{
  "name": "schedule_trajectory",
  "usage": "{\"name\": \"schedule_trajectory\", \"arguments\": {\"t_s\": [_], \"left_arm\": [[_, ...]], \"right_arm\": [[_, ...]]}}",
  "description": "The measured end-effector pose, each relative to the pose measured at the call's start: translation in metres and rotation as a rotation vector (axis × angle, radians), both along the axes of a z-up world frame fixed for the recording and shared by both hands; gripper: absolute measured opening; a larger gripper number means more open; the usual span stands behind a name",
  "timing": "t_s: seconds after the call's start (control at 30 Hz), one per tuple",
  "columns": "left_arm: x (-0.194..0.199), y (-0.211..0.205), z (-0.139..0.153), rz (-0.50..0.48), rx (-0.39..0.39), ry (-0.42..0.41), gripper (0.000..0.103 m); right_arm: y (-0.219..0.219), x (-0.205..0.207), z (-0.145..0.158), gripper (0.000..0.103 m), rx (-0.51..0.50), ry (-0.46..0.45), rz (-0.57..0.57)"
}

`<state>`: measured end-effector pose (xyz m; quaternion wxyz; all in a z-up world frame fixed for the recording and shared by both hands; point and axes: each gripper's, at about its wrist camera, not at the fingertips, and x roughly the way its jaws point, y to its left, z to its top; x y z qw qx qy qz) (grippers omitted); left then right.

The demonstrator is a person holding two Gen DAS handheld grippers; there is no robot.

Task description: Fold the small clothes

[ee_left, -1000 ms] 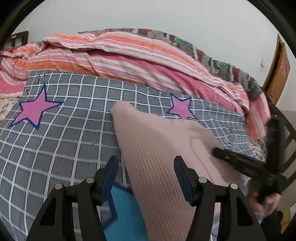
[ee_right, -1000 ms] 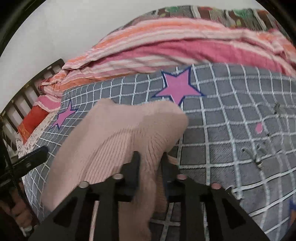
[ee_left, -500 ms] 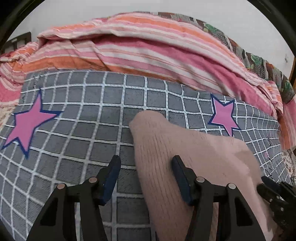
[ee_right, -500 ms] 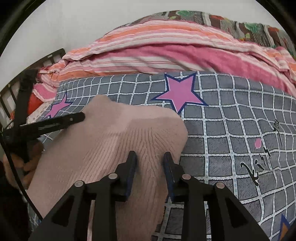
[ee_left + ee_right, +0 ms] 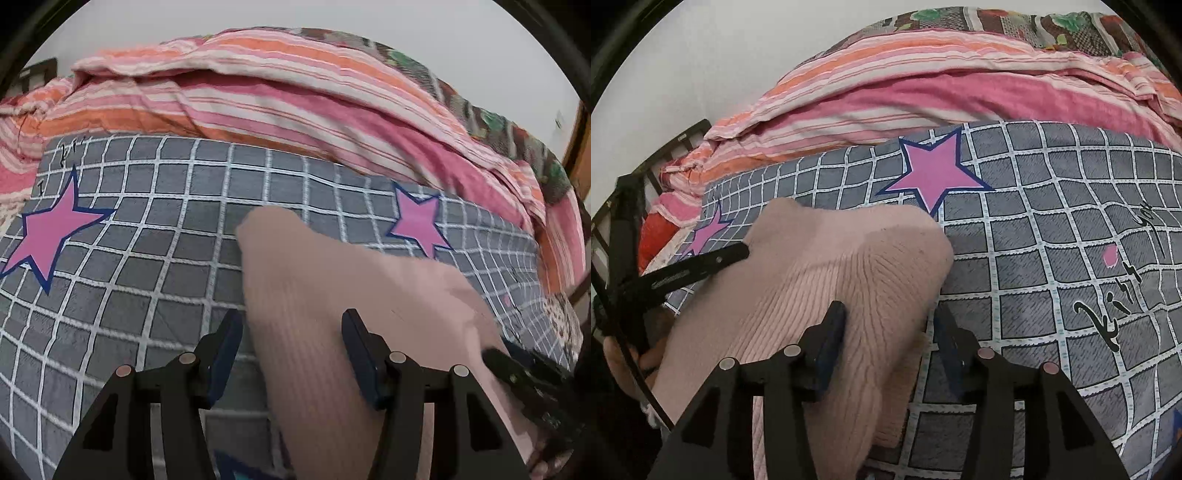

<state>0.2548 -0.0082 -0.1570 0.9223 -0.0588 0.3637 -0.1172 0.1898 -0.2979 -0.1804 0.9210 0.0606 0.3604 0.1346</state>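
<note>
A pale pink ribbed knit garment [image 5: 332,314] lay folded on the bed, spread over a grey checked blanket [image 5: 140,258] printed with pink stars [image 5: 48,232]. Behind it, along the far side of the bed, a pink and orange striped quilt [image 5: 258,99] was bunched in a long roll.

The left tongs [image 5: 291,354] hung over the near left part of the garment, its jaws standing roughly half apart. The knit ran up between the two blue pads [image 5: 356,354], but neither pad seemed to press on it, and the left one sat just off the cloth's edge over the blanket.

The right tongs [image 5: 890,343] were at the garment's right-hand corner, where the fabric rose in a soft hump [image 5: 886,266]. Its jaws were opening, with the folded edge of the knit between them; the pads no longer looked to pinch it. Black handwriting [image 5: 1115,295] was printed on the blanket to the right of that corner.
</note>
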Motion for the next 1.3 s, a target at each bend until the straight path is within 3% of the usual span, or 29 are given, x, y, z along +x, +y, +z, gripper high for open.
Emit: {"name": "schedule_trajectory", "arguments": {"t_s": [0.2,0.37,0.6,0.87,1.03,1.17,1.3], "left_arm": [[-0.039,-0.014,0.002,-0.005,0.053,-0.047,0.054],[-0.062,-0.01,0.001,0.015,0.039,-0.058,0.055],[-0.083,-0.014,0.003,0.011,0.086,-0.099,0.055],[-0.106,0.001,-0.002,-0.001,0.011,-0.094,0.055],[-0.119,-0.004,-0.007,-0.03,0.038,-0.103,0.055],[-0.122,-0.009,-0.009,-0.019,0.092,-0.135,0.064],[-0.119,-0.005,-0.01,-0.014,0.074,-0.125,0.066]], "right_arm": [[0.006,-0.008,0.0,0.047,-0.056,-0.046,-0.012],[0.004,-0.012,0.0,0.047,-0.053,-0.057,-0.016],[0.001,-0.026,0.0,0.047,-0.059,-0.07,-0.04],[-0.002,-0.042,-0.001,0.047,-0.057,-0.082,-0.063],[-0.006,-0.052,-0.002,0.047,-0.056,-0.085,-0.075],[-0.011,-0.063,-0.002,0.047,-0.036,-0.081,-0.089],[-0.012,-0.061,-0.007,0.047,-0.03,-0.07,-0.081]]}}
